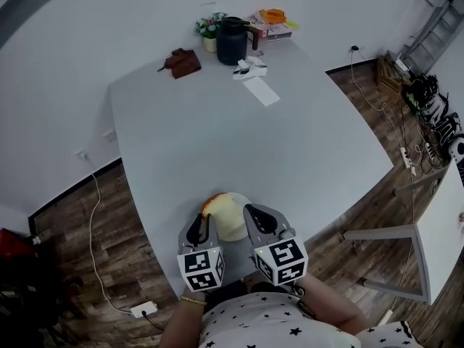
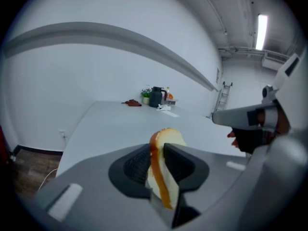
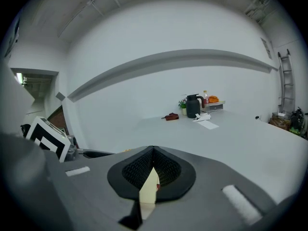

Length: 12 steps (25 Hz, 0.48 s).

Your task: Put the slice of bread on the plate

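Observation:
My left gripper (image 1: 203, 222) is shut on the slice of bread (image 2: 163, 143), which stands on edge between the jaws with its orange-brown crust (image 1: 212, 202) showing. In the left gripper view the gripper (image 2: 161, 163) clamps the slice near its lower half. A pale cream plate (image 1: 233, 225) lies between the two grippers at the grey table's (image 1: 217, 143) front edge. My right gripper (image 1: 255, 217) is shut on a thin cream edge (image 3: 150, 186), apparently the plate's rim, seen edge-on between its pads (image 3: 166, 170). The bread's crust sits over the plate's left rim.
At the far end of the table stand a black jug (image 1: 233, 40), a small potted plant (image 1: 210, 27), a brown object (image 1: 183, 62), white papers (image 1: 261, 90) and orange items (image 1: 273, 15). A white stand (image 1: 406, 238) is at the right, a power strip (image 1: 143, 309) on the wood floor.

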Each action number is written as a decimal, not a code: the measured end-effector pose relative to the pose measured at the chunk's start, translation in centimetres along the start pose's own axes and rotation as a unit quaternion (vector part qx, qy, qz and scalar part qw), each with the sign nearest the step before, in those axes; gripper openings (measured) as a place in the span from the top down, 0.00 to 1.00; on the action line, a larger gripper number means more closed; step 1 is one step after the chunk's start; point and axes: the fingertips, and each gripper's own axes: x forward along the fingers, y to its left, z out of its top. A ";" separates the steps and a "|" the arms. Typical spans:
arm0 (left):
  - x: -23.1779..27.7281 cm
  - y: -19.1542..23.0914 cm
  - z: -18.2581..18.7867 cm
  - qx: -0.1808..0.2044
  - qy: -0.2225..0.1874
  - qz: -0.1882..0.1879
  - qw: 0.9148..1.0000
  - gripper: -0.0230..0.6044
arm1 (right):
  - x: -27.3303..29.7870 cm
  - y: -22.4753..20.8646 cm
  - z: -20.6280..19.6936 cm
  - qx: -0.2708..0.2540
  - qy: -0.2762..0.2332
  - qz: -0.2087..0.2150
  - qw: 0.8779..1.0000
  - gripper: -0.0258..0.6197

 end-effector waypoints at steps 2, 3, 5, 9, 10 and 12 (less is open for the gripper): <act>0.8 0.8 -0.8 -0.003 0.014 0.012 1.000 0.81 | 0.5 -0.1 -0.2 0.002 0.005 0.001 1.000 0.96; 1.2 1.0 -1.2 -0.002 0.020 0.017 1.000 0.81 | 0.8 -0.1 -0.3 0.002 0.007 0.002 1.000 0.96; 2.0 1.6 -1.8 0.001 0.032 0.029 0.999 0.81 | 1.4 -0.2 -0.4 0.003 0.012 0.005 1.000 0.96; 3.5 3.0 -2.9 0.017 0.057 0.072 0.996 0.85 | 2.5 -0.2 -0.6 0.002 0.021 0.011 1.000 0.96; 3.6 3.3 -3.0 0.019 0.059 0.082 0.995 0.88 | 2.7 -0.2 -0.6 0.002 0.022 0.012 1.000 0.96; 3.5 3.6 -2.8 0.019 0.054 0.087 0.995 0.90 | 3.0 -0.1 -0.7 0.002 0.022 0.015 1.000 0.96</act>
